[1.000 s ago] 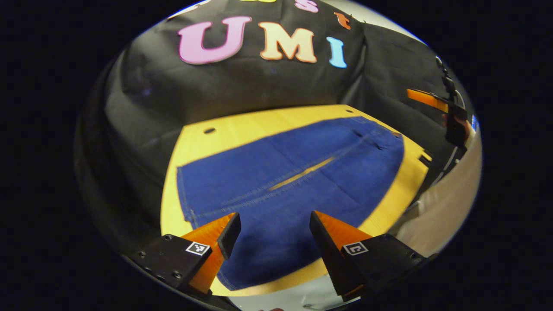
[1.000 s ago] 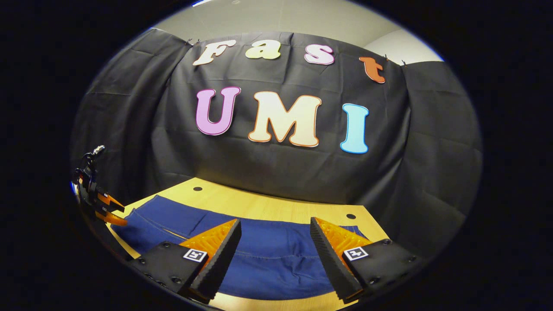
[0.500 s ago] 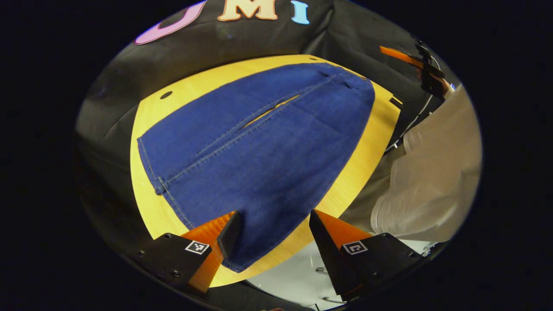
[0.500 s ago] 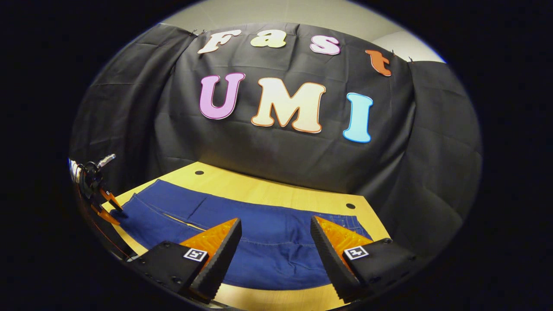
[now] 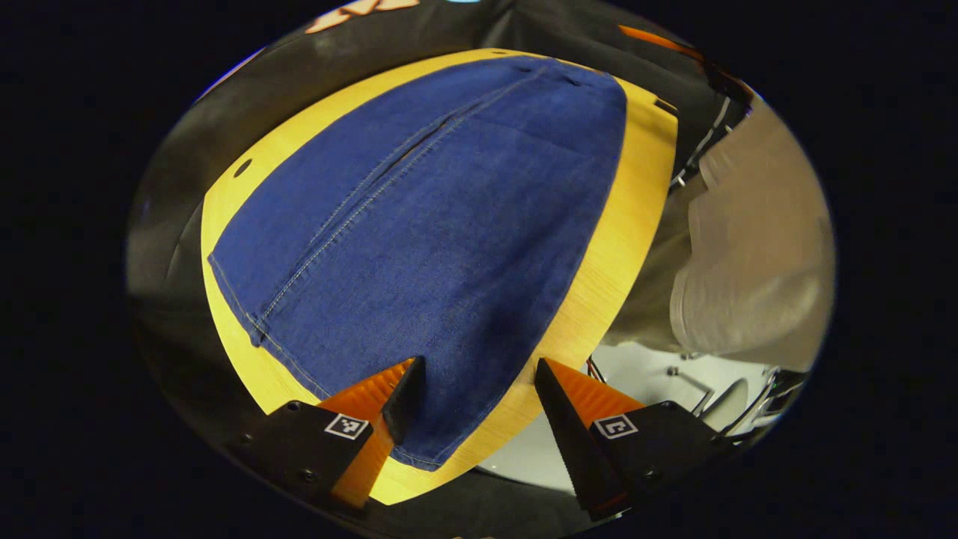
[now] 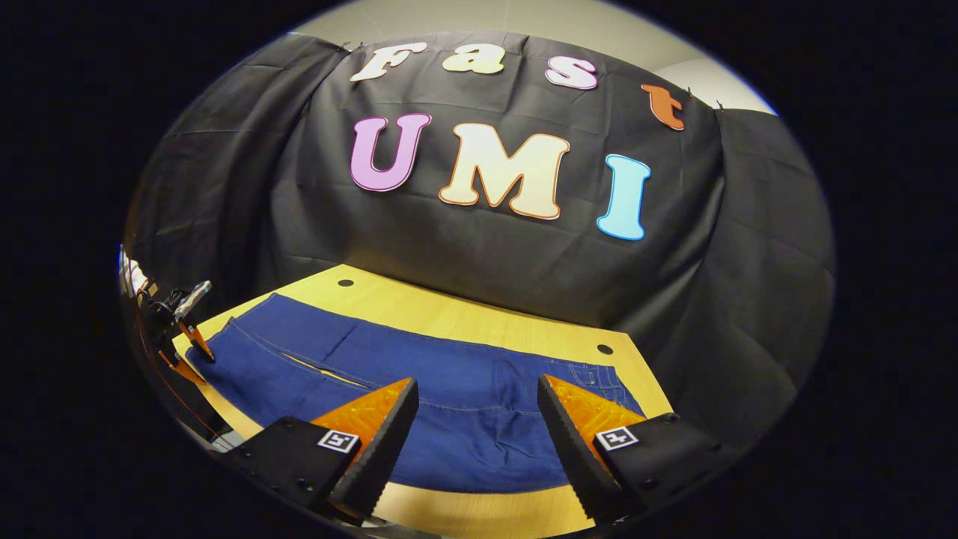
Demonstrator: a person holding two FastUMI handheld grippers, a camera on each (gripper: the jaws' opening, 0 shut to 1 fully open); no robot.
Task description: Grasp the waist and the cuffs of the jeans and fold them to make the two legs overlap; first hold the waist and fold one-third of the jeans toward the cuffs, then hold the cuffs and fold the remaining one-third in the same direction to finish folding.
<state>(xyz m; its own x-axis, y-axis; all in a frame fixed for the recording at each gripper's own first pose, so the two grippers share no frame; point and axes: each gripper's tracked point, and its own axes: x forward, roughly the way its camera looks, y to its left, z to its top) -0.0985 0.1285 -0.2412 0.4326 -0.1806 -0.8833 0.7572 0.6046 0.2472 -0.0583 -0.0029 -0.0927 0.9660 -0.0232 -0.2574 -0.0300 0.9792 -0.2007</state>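
Blue jeans (image 5: 434,217) lie flat and spread out on a yellow wooden table (image 5: 621,224), the two legs side by side with a narrow gap between them. In the left gripper view my left gripper (image 5: 479,400) hangs open just above the near cuff corner of the jeans, close to the table's front edge. In the right gripper view the jeans (image 6: 419,389) stretch from the cuffs at left to the waist at right, and my right gripper (image 6: 475,430) is open above the waist end. The left gripper (image 6: 183,337) appears far off at the cuff end.
Black cloth walls close the booth behind and beside the table (image 6: 479,322). Two small round holes (image 6: 345,283) sit near the table's back edge. A person's light-clothed body (image 5: 748,247) stands at the table's front side, with pale floor (image 5: 658,382) below the edge.
My left gripper has tilted down and moved in toward the cuff corner, so the jeans fill more of its view. My right gripper has dipped slightly, bringing more of the table into sight.
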